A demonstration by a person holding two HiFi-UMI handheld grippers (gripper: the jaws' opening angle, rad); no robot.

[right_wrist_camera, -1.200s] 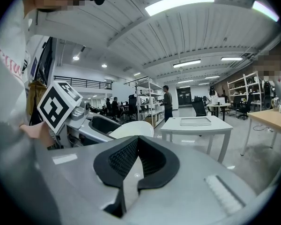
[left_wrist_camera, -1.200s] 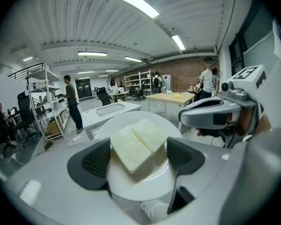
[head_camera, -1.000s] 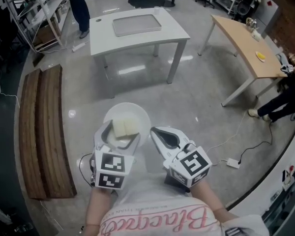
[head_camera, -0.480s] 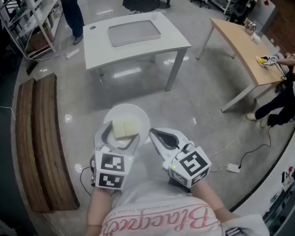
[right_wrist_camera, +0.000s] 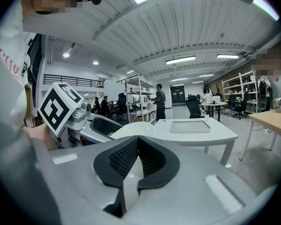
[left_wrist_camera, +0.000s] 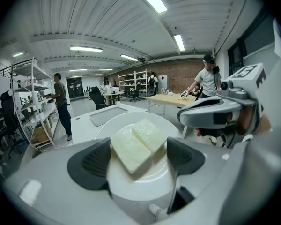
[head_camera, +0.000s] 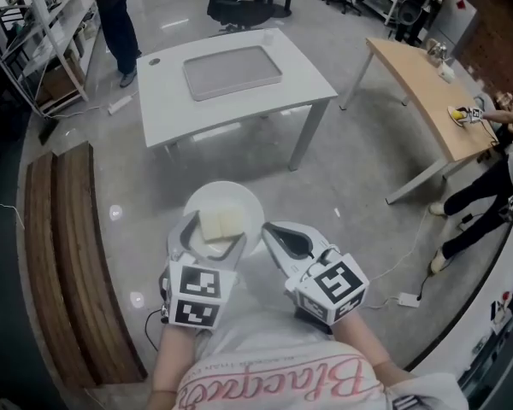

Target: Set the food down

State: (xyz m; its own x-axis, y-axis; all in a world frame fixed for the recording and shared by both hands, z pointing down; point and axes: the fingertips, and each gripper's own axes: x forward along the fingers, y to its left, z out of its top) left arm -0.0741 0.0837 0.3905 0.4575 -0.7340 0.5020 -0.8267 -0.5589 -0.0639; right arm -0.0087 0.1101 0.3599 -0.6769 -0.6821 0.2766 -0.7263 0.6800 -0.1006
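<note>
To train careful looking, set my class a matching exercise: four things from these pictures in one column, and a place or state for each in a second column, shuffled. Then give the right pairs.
Column one
1. left gripper
2. right gripper
3. pale food pieces
4. grey tray

Column two
A. lying on the white table
B. jaws together, nothing between them
C. lying on the white plate
D. holding the white plate above the floor

Pairs: 1-D, 2-B, 3-C, 4-A
</note>
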